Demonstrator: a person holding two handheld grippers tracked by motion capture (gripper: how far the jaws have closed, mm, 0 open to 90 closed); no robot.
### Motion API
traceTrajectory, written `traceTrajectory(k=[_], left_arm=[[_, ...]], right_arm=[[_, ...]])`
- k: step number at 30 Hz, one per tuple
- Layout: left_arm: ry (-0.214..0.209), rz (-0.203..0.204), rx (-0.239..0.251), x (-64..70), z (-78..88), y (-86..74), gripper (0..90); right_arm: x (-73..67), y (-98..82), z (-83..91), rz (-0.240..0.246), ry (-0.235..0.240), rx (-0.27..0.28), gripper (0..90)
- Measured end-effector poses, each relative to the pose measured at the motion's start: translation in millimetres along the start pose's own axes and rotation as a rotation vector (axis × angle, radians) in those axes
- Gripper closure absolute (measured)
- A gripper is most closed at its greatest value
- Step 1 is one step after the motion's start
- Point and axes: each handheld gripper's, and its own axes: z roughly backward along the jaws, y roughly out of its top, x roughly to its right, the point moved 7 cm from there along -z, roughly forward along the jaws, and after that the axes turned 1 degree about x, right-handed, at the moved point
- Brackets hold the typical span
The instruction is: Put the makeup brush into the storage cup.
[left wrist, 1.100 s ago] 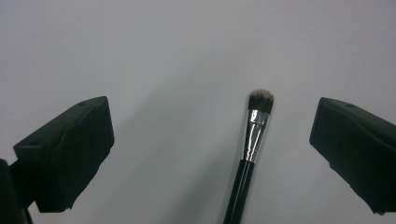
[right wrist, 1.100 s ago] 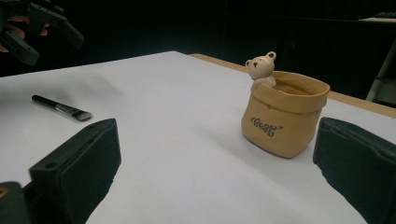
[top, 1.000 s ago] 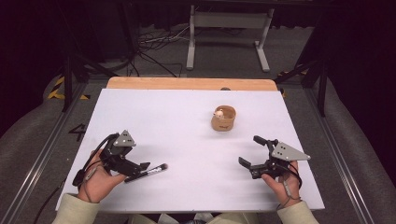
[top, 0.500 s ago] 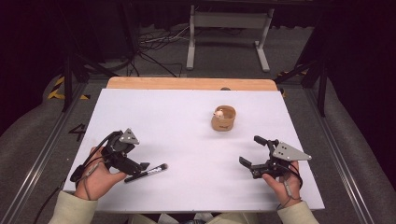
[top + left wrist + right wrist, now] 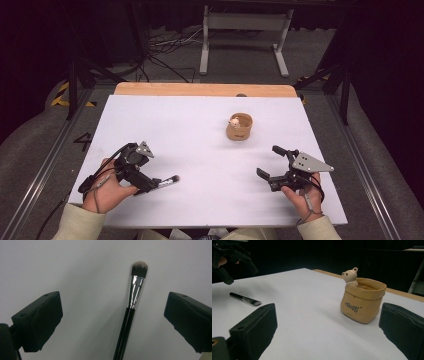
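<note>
Brush [image 5: 131, 305] handle runs off the bottom edge in the left gripper view; in the high view its rear end is hidden under the left gripper [image 5: 145, 181]. Pot [image 5: 362, 300] inside can't be seen in the right gripper view, and the lettering on its front is too small to read for sure. The bear [image 5: 233, 120] is too small in the high view to make out.
</note>
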Motion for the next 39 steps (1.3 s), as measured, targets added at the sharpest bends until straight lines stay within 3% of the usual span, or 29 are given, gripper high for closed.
traceTrajectory(k=[15,21,26,31,39], left_arm=[[-0.025,-0.046,-0.113,7.0,-18.3,-7.8,12.0],[-0.014,-0.065,-0.156,8.2,-23.0,-11.8,20.8],[-0.029,-0.08,-0.171,9.9,-25.3,-13.5,26.8],[-0.063,-0.088,-0.205,13.8,-27.9,-16.4,42.1],[-0.076,-0.108,-0.228,16.4,-29.9,-18.2,53.7]], right_arm=[[0.0,-0.8,0.1,-0.004,0.005,-0.002,2.6],[-0.2,-1.1,0.3,-0.009,0.008,-0.002,2.6],[-0.5,-1.1,0.2,-0.009,0.01,-0.003,2.8],[-0.6,-1.6,0.1,-0.011,0.013,-0.007,2.9],[-1.5,-2.3,-0.5,-0.011,0.02,-0.01,3.1]])
